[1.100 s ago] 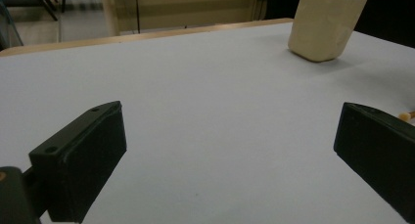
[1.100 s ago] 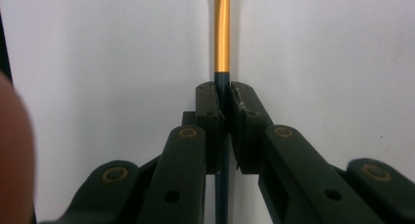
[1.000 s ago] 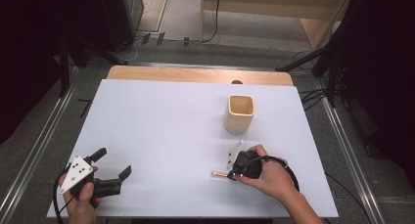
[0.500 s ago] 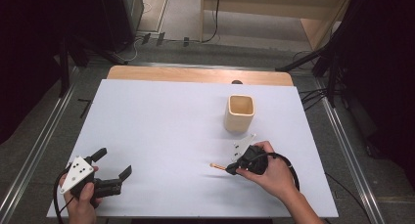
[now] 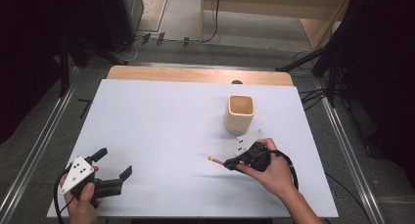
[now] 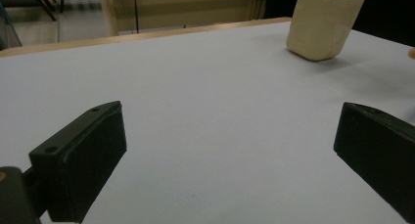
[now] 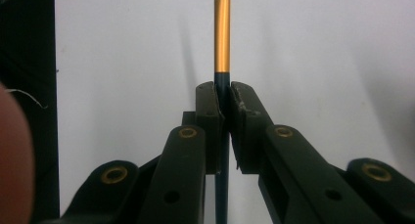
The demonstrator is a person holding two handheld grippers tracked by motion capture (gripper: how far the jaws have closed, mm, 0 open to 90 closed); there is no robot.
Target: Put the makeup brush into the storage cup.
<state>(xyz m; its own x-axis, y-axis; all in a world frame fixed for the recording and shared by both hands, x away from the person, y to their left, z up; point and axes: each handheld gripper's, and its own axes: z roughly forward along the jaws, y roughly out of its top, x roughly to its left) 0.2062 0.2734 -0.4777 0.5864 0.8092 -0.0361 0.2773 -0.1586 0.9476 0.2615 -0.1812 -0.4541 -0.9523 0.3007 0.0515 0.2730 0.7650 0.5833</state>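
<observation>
My right gripper is shut on a dark pencil with a gold band and a pale end, which points left and hangs just above the white table, casting a shadow below it. In the right gripper view the jaws pinch the dark shaft at my right gripper, and the pencil sticks out ahead of them. A cream square cup stands upright just beyond that hand. My left gripper rests open near the front left edge. In the left gripper view nothing lies in my left gripper, and the cup stands far ahead on the right.
The table's wooden far edge shows beyond the white sheet. Metal rails run along both sides of the table, and cables lie on the floor at the right.
The right gripper has lifted the pencil off the table and carried it slightly away from the front edge. The left gripper has stayed where it was, open.
</observation>
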